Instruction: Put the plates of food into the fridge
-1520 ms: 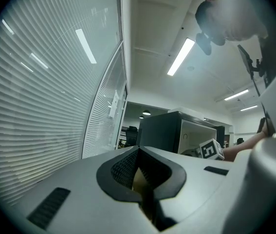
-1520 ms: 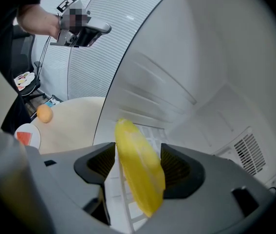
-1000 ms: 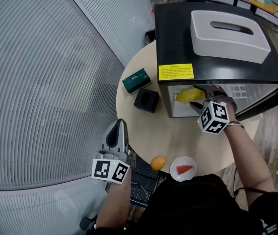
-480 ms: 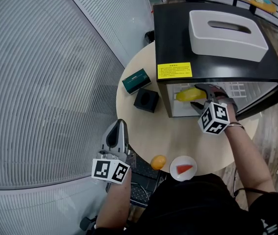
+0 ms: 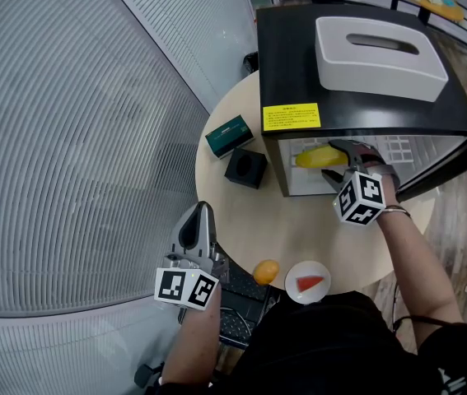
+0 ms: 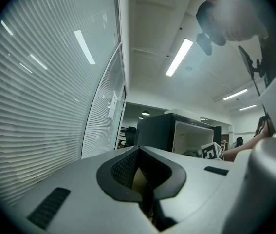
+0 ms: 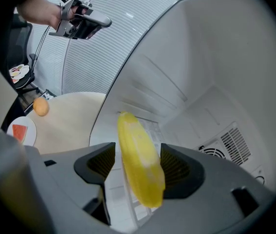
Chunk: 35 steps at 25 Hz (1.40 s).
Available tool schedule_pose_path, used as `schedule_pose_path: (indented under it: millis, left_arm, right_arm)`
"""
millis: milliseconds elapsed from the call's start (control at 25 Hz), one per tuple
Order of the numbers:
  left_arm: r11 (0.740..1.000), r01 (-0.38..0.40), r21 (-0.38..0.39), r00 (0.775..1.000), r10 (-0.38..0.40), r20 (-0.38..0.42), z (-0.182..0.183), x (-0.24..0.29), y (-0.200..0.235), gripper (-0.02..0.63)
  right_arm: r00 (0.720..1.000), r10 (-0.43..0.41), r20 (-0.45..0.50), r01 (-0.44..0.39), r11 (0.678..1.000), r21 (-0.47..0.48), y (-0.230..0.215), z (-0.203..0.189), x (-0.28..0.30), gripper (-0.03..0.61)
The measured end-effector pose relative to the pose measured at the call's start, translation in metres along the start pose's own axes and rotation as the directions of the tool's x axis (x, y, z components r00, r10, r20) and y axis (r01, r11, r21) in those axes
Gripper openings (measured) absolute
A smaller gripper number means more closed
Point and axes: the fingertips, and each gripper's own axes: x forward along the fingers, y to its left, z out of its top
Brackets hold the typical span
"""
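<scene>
The black mini fridge (image 5: 291,64) stands open on the round table (image 5: 299,233). My right gripper (image 5: 337,161) reaches into its white inside (image 7: 211,67), shut on the rim of a yellow plate (image 7: 140,160) that shows edge-on between the jaws, also visible from above (image 5: 315,157). A white plate with a red watermelon slice (image 5: 308,284) sits at the table's near edge (image 7: 21,132), with an orange (image 5: 266,271) beside it. My left gripper (image 5: 198,218) hovers off the table's left edge, shut and empty (image 6: 140,172).
A green box (image 5: 230,135) and a black box (image 5: 245,169) lie left of the fridge. A white tray (image 5: 379,56) rests on the fridge top. The fridge door (image 5: 451,164) swings out to the right. Ribbed glass walls curve along the left.
</scene>
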Motion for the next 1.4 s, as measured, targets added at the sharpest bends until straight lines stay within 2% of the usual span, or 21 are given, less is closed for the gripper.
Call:
schedule_pose_path:
  millis: [200,440,800,1120,1400]
  left_arm:
    - [1.000,0.000,0.000,1.000,0.000,0.005,0.002,0.000,-0.001,0.006]
    - [1.000,-0.007,0.001,1.000,0.007,0.004,0.003,-0.001,0.003,0.006]
    - [1.000,-0.022,0.002,1.000,0.022,-0.001,0.004,-0.003,0.010,0.006]
    - [1.000,-0.027,0.001,1.000,0.027,-0.004,0.003,-0.002,0.009,0.006]
    - [1.000,-0.005,0.006,1.000,0.005,0.004,0.005,0.004,-0.006,0.006]
  right_arm:
    - [0.999,-0.042,-0.015,0.043,0.999,0.025,-0.009,-0.004,0.002,0.276]
    - [0.995,-0.091,-0.037,0.095,0.989,0.112,-0.026,-0.009,0.007,0.275]
    - [0.988,-0.122,-0.092,0.134,0.982,0.136,-0.048,-0.021,0.024,0.275]
    - [0.991,-0.120,-0.058,0.126,0.983,0.136,-0.044,-0.014,0.012,0.275]
    - [0.987,-0.158,0.008,0.154,0.975,0.162,-0.051,-0.006,-0.013,0.275]
